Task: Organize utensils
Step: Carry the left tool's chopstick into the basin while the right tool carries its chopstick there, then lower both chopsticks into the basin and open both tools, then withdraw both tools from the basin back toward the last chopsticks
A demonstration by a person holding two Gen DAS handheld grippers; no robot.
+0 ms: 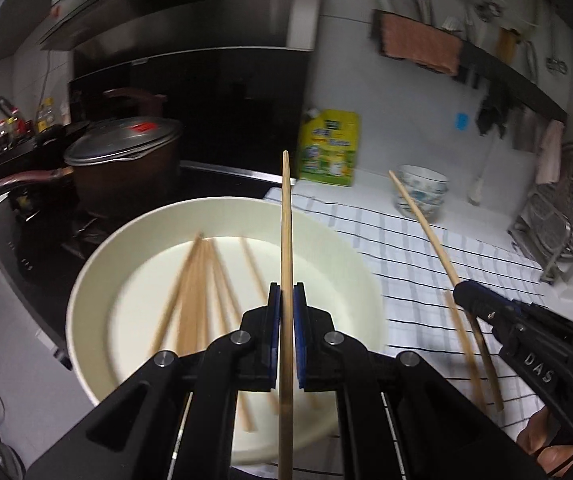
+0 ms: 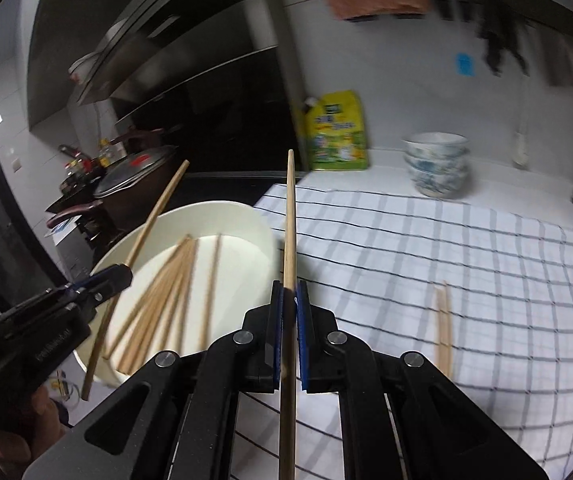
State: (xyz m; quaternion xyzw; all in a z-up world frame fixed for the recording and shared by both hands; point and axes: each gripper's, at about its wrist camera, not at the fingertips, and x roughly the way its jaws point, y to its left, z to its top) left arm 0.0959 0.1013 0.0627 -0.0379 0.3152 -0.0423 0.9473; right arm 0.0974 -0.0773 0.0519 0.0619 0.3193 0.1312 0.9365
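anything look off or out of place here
Nothing spilled or broken. Each claw, left and right, grips one chopstick. Only the loose chopsticks in the white basin lie fanned out and crossing.

Wooden chopsticks (image 2: 158,304) lie fanned in the white basin (image 2: 246,216) (two on cloth).

- Domestic kitchen.
- Landmark: lidded pot (image 1: 122,148) on dark stove.
- Above pot: range hood (image 1: 182,12).
- Right of pot: detergent pouch (image 1: 328,148), stacked bowls (image 1: 420,190), checked cloth (image 2: 426,264) on counter.
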